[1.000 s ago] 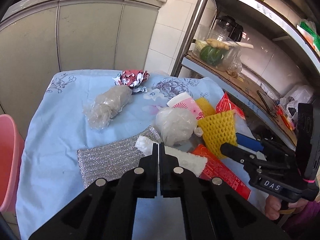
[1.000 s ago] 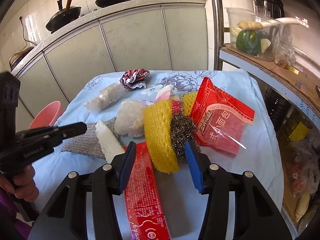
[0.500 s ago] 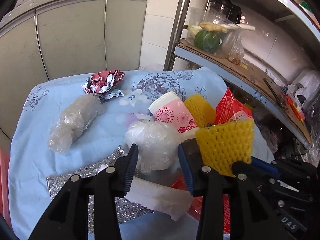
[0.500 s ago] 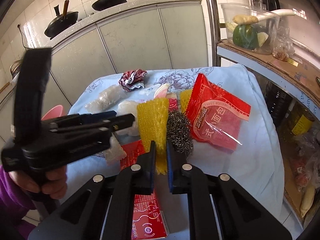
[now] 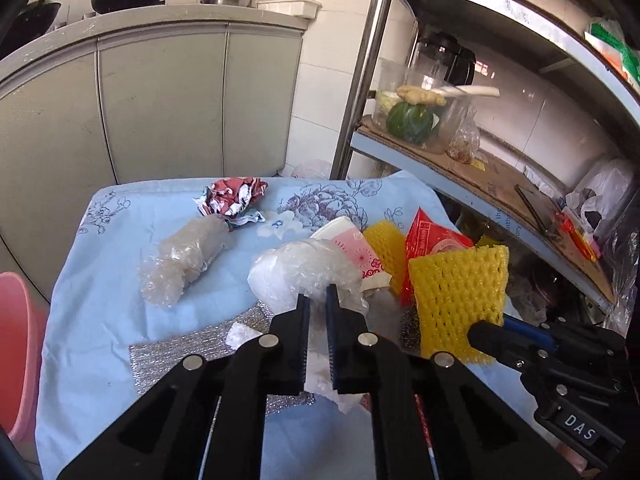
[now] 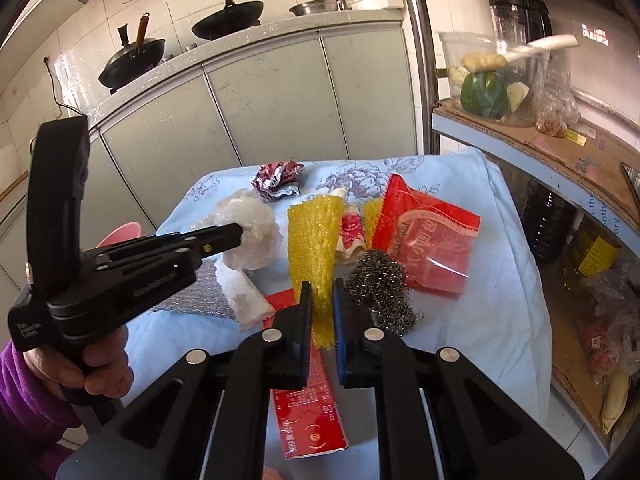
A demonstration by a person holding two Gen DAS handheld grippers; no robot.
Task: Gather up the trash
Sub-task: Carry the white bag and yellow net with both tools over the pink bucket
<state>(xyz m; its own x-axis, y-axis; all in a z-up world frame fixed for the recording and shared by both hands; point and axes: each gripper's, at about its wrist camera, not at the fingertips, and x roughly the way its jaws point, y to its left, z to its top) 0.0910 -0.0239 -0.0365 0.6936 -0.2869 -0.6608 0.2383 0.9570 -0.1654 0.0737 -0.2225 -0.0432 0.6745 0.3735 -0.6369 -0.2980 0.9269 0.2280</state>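
Note:
My left gripper (image 5: 317, 300) is shut on a crumpled white plastic bag (image 5: 304, 272) and holds it above the blue cloth; it also shows in the right wrist view (image 6: 252, 236). My right gripper (image 6: 322, 286) is shut on a yellow foam fruit net (image 6: 314, 240), lifted off the table, also seen in the left wrist view (image 5: 456, 296). On the cloth lie a steel wool ball (image 6: 380, 280), a red snack bag (image 6: 432, 236), a red flat packet (image 6: 308, 408), a crumpled wrapper (image 5: 234, 198), a clear plastic wad (image 5: 184, 260), a white foam strip (image 6: 244, 296) and a pink paper cup (image 5: 356, 244).
A silver sparkly cloth (image 5: 176, 352) lies under the trash. A pink bin (image 5: 16, 352) stands left of the table. Grey cabinets (image 5: 160, 100) stand behind. A metal shelf (image 5: 500, 184) with a vegetable container (image 5: 416, 120) is at the right.
My left gripper has closed on the white plastic bag and lifted it. My right gripper, shut on the yellow net, has raised it higher.

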